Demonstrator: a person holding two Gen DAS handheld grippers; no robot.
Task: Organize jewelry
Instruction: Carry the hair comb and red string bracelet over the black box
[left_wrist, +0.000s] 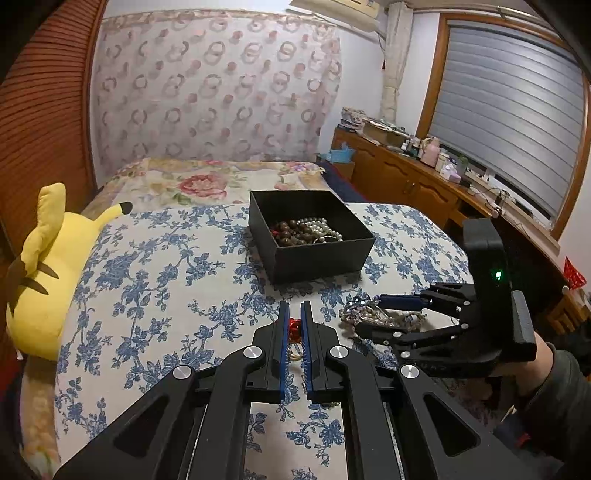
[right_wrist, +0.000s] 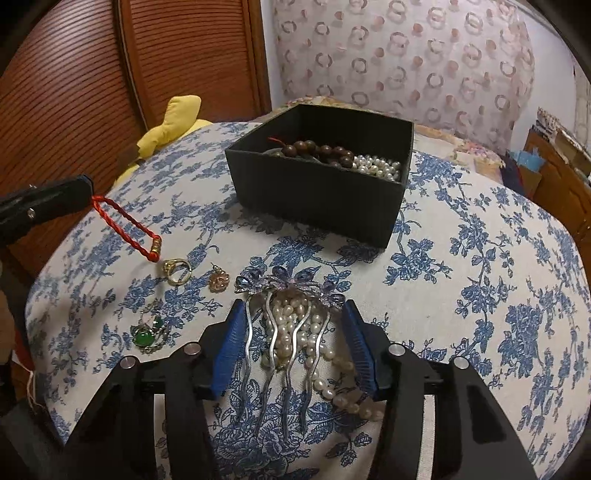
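Left gripper (left_wrist: 294, 314), black with blue pads, clamped on red braided cord bracelet (right_wrist: 127, 226), one end pinched, gold-beaded end trailing down onto blue-and-white floral bedspread (right_wrist: 480, 258). Right gripper (right_wrist: 294, 334) spread apart, straddling silver hair comb with blue jewelled flowers (right_wrist: 280, 295), blue pads (right_wrist: 231, 341) just beside its outer prongs, contact not clear. Under the comb, tangled white pearl strand (right_wrist: 291, 325). On the spread to its left: gold ring (right_wrist: 178, 271), small rose-gold charm (right_wrist: 218, 280), green-stone pendant (right_wrist: 146, 336). Beyond, open black square box (right_wrist: 317, 184) holding brown wooden beads (right_wrist: 317, 150) and white pearl necklace (right_wrist: 378, 166). Yellow plush toy (left_wrist: 48, 258) at bed's left edge
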